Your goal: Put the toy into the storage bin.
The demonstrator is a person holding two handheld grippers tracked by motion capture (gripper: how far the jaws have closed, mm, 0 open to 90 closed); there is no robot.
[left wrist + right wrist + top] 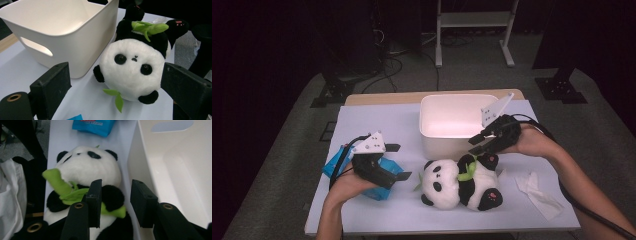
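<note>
Panda plush [459,184] is flopped on its back on the tabletop [377,122], right in front of the white bin [457,125], head toward the person's left and feet toward the right. Looks like it's lying that close to the bin wall because that's where it's headed; that's a guess from the layout, but the bin is empty and its opening sits just behind the toy.

Right gripper [479,145] is over the panda's upper body with its jaws spread apart. In the right gripper view, one black arm of the plush and the green bamboo sprig [65,190] sit between the jaws, nothing pinched yet. Probably lining up on a paw because it's the easiest narrow bit to clamp on a round, squishy toy.

Left gripper [398,162] hangs off to the panda's head side, jaws wide too, holding nothing. Its own view frames the face between the jaws, well apart from them, so it may be waiting to steady the head or just staying out of the way.

Blue packet [343,167] lies under the left hand [349,186]; there's red print on a white strip in the right gripper view, but it's too blurry to read. Crumpled white tissue [539,194] lies at the right edge. No other labels or writing legible anywhere.
</note>
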